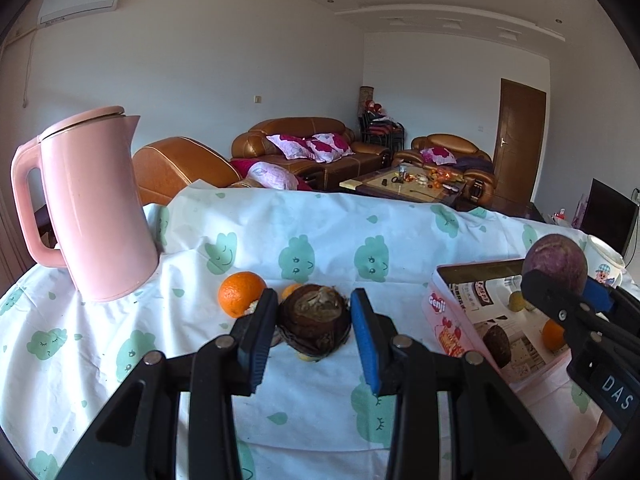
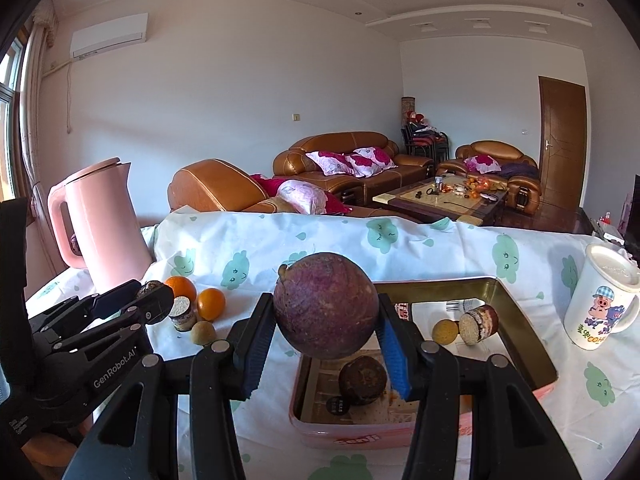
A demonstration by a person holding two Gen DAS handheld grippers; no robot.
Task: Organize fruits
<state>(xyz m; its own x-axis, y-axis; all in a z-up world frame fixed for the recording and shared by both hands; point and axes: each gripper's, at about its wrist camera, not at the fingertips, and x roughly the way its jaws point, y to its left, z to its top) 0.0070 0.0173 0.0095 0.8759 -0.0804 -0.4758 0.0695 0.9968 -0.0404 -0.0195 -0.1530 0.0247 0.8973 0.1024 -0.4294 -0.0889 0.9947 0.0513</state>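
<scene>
My left gripper (image 1: pixel 314 298) is shut on a dark brown, rough-skinned fruit (image 1: pixel 314 328), held just above the patterned cloth. An orange (image 1: pixel 241 294) and a smaller orange (image 1: pixel 291 291) lie just behind it. My right gripper (image 2: pixel 326 300) is shut on a big round purple fruit (image 2: pixel 326 316), which hangs over the near left corner of the pink tin box (image 2: pixel 520 308). Inside the box are a dark brown fruit (image 2: pixel 362 380), a small yellow fruit (image 2: pixel 445 331) and a cut brown piece (image 2: pixel 478 324). The left gripper (image 2: pixel 154 296) shows at the left of the right wrist view.
A tall pink kettle (image 1: pixel 96 208) stands at the back left of the cloth-covered table (image 1: pixel 120 340). At the far right stands a white cartoon mug (image 2: pixel 600 300). Two oranges (image 2: pixel 211 303), a small cut piece (image 2: pixel 182 314) and a yellowish fruit (image 2: pixel 203 333) lie left of the box.
</scene>
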